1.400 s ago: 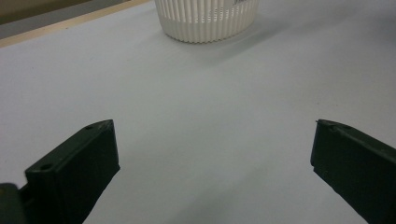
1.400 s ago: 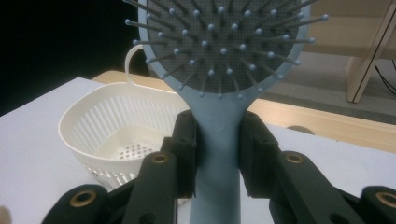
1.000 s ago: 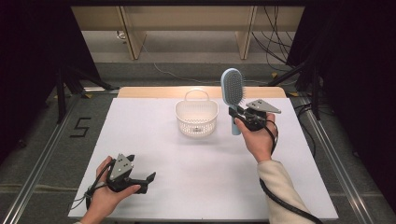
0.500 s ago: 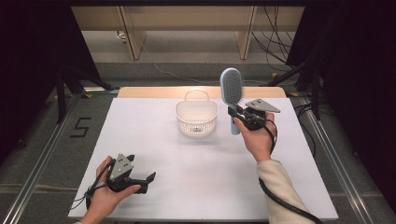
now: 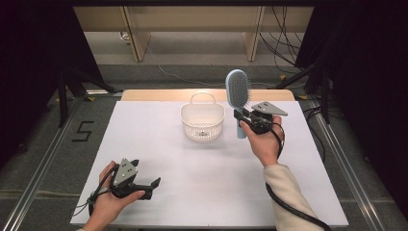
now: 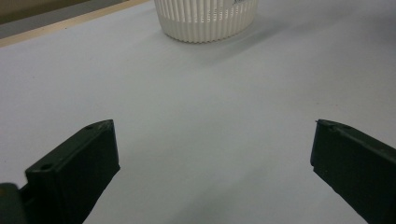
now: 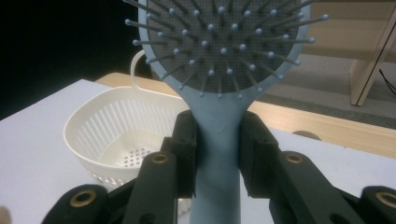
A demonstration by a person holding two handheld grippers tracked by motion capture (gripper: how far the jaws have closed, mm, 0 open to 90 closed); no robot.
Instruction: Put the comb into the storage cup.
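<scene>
Writing legible to me: only a "5" (image 5: 83,131) marked on the floor left of the table (image 5: 192,192). Hairbrush (image 5: 237,94), blue, stood upright, handle clamped in my right gripper (image 5: 242,117), just right of the white basket (image 5: 202,122). Left gripper (image 5: 153,185), jaws spread wide, empty, near the table's front-left corner.

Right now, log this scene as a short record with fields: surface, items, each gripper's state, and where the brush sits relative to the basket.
surface: white table
items: white slotted basket with a loop handle; blue hairbrush
right gripper: shut on the hairbrush handle, brush upright, bristle head on top
left gripper: open, low over bare table, pointed toward the basket
brush vs basket: beside it, on the person's right, not inside
basket contents: nothing visible inside
</scene>
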